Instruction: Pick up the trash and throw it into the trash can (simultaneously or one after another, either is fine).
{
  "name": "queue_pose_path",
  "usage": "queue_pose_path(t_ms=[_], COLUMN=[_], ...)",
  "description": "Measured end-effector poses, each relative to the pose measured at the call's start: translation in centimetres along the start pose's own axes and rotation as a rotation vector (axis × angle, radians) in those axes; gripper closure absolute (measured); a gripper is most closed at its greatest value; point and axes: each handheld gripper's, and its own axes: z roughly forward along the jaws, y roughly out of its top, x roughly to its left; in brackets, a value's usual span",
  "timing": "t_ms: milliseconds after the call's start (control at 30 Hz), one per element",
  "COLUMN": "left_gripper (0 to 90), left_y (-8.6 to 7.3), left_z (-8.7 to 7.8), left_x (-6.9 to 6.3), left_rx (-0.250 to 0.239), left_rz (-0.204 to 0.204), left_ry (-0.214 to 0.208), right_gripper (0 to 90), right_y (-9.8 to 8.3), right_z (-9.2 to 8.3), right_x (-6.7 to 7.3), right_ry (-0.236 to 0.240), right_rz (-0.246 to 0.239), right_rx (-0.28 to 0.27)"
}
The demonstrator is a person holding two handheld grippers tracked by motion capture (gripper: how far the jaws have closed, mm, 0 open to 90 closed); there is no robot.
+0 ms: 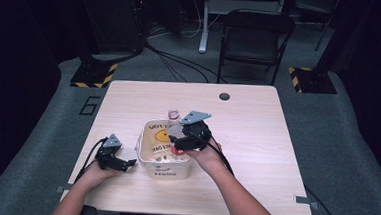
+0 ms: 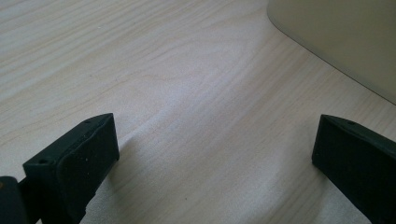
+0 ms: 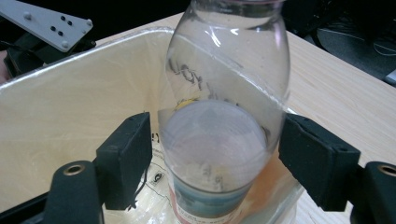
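A cream bin (image 1: 167,173) with a yellow face and the word "Hello" printed on it stands at the table's front middle. My right gripper (image 1: 189,137) is over the bin's right side, shut on a clear plastic bottle (image 1: 175,130) with a pink cap. The bottle is tilted, its cap past the far rim. In the right gripper view the bottle (image 3: 224,93) sits between the jaws of my right gripper (image 3: 217,154), above the bin's inside wall (image 3: 70,116). My left gripper (image 1: 127,163) rests on the table left of the bin. It is open and empty (image 2: 217,135), with the bin's wall (image 2: 345,37) ahead on the right.
The wooden table (image 1: 256,141) has a cable hole (image 1: 224,96) near its far edge. A black chair (image 1: 255,36) stands behind the table. Two stand bases with yellow-black stripes (image 1: 93,74) (image 1: 313,80) and loose cables lie on the grey floor.
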Motion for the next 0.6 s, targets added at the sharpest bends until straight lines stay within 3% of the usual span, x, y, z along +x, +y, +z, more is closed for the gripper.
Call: queue_pose_path(t_ms=[600], left_gripper=[0.3], left_y=[0.0], left_z=[0.0], left_x=[0.0], left_rx=[0.0], left_rz=[0.0], left_ry=[0.0], right_gripper=[24.3], right_y=[0.0], right_z=[-2.4], right_x=[-0.1], right_ry=[-0.008], right_rz=[-0.002], right_rx=[-0.04])
